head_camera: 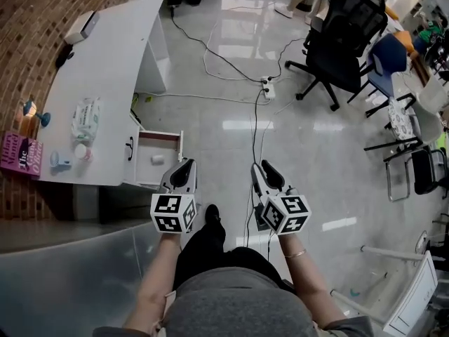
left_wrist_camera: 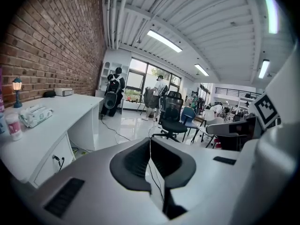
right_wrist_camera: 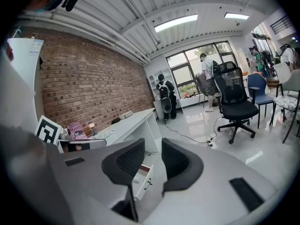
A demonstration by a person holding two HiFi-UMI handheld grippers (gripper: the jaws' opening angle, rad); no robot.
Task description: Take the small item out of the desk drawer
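Note:
The white desk point(head_camera: 105, 62) stands at the left with its top drawer point(head_camera: 160, 140) pulled open. A small white item point(head_camera: 157, 159) lies on the drawer's floor. My left gripper point(head_camera: 184, 167) hovers just right of the drawer's front corner, above the floor, with its jaws shut and nothing in them point(left_wrist_camera: 150, 142). My right gripper point(head_camera: 261, 168) is further right over the floor, away from the desk. Its jaws stand apart with nothing between them point(right_wrist_camera: 153, 149), and through the gap I see the open drawer point(right_wrist_camera: 143, 176).
On the desk lie a pack of wipes point(head_camera: 85, 119), a pink book point(head_camera: 19, 153), a small cup point(head_camera: 81, 152) and a little lamp point(head_camera: 31, 107). Cables and a power strip point(head_camera: 268, 86) cross the glossy floor. Office chairs point(head_camera: 344, 34) stand at the far right.

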